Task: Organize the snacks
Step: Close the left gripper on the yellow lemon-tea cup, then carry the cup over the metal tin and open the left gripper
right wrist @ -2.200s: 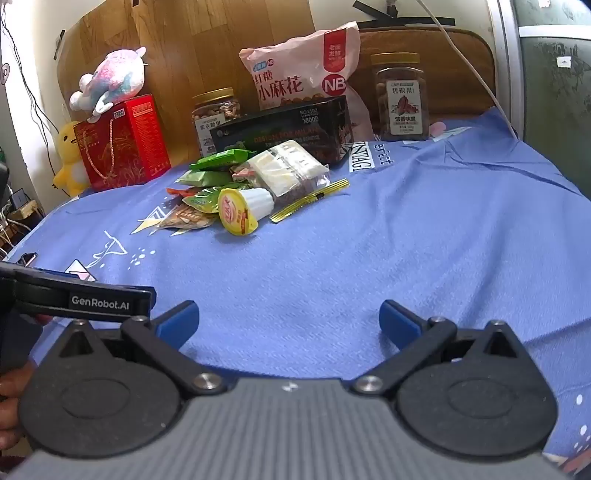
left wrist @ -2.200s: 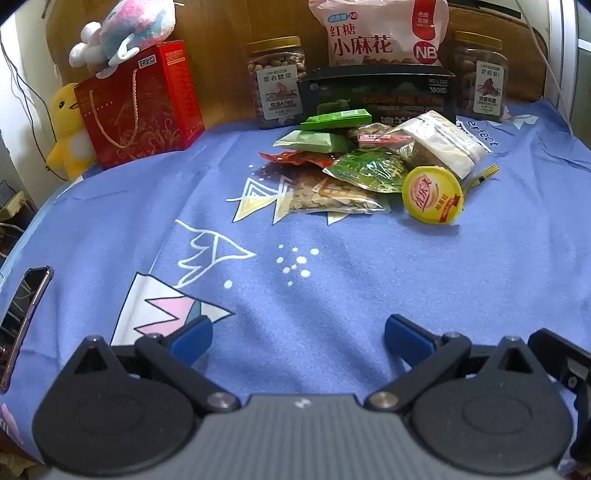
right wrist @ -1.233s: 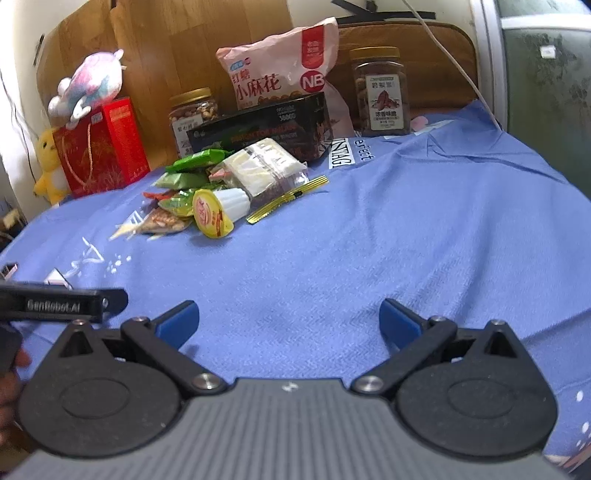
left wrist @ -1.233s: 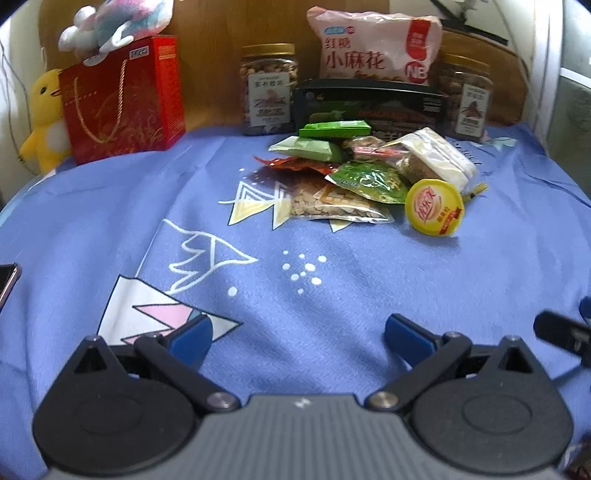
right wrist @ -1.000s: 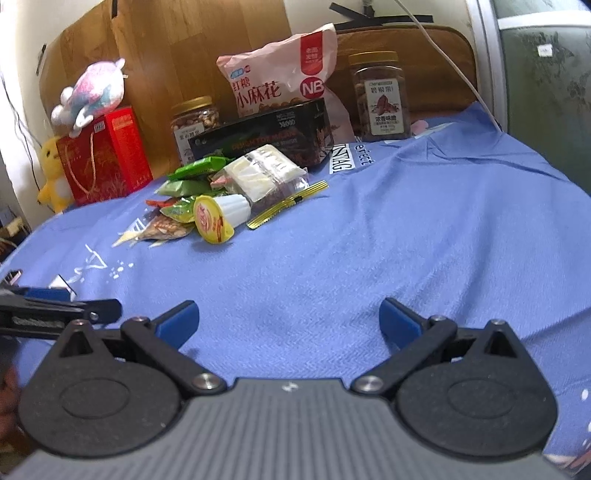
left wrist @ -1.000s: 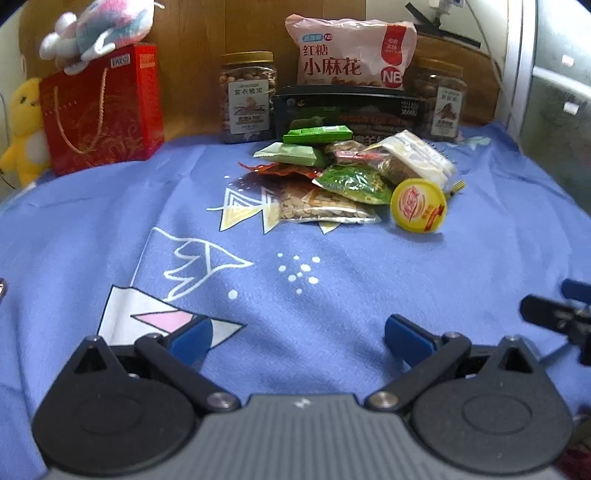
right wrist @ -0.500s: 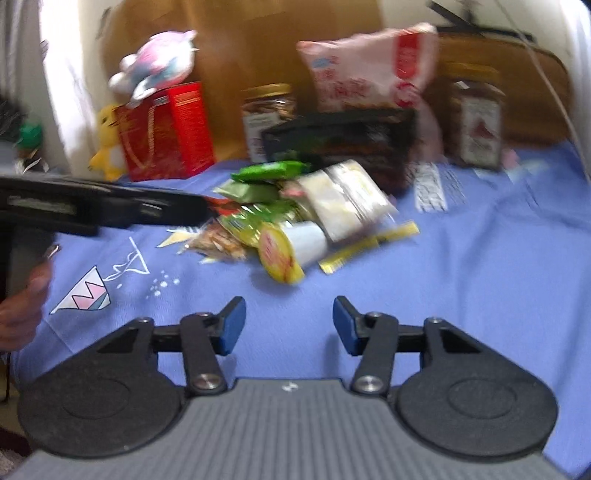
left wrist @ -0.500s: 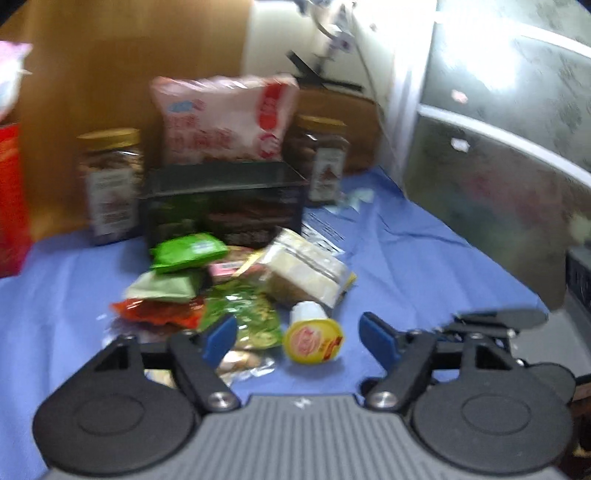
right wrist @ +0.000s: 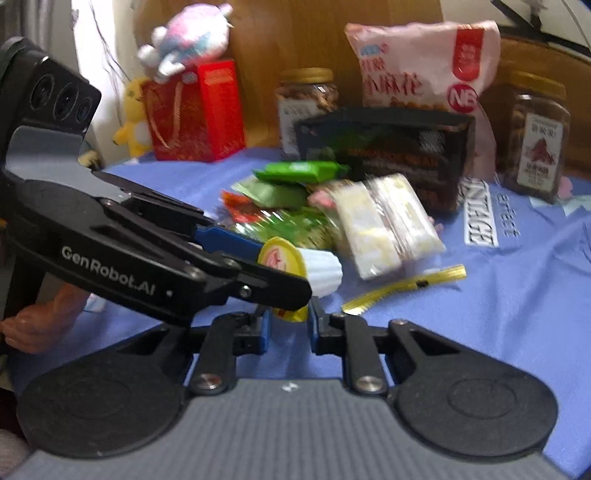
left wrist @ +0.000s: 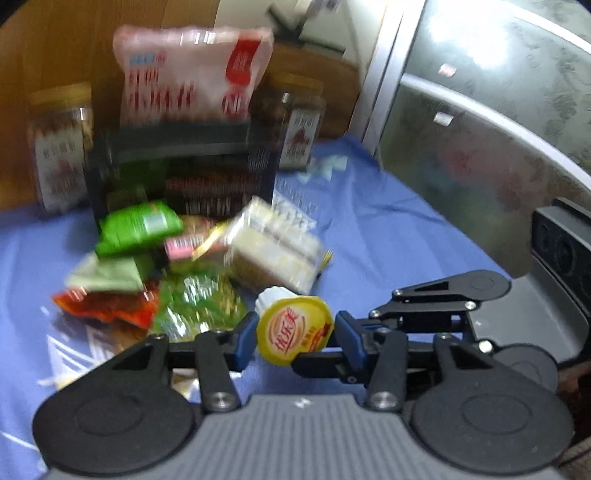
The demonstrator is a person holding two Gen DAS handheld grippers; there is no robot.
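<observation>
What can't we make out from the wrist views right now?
- Left wrist: motion blur smears the text on the pink bag and the black box.
- Right wrist: the left gripper crosses in front of the yellow-lidded cup, hiding whether either gripper touches it.
- Left wrist: the right gripper is partly behind the cup and the left gripper's own linkage; its state is unclear.
- Both views: the contents of the snack packets are too blurred.

Wooden headboard [right wrist: 332, 33]; possibly frosted glass panel [left wrist: 480, 140].
</observation>
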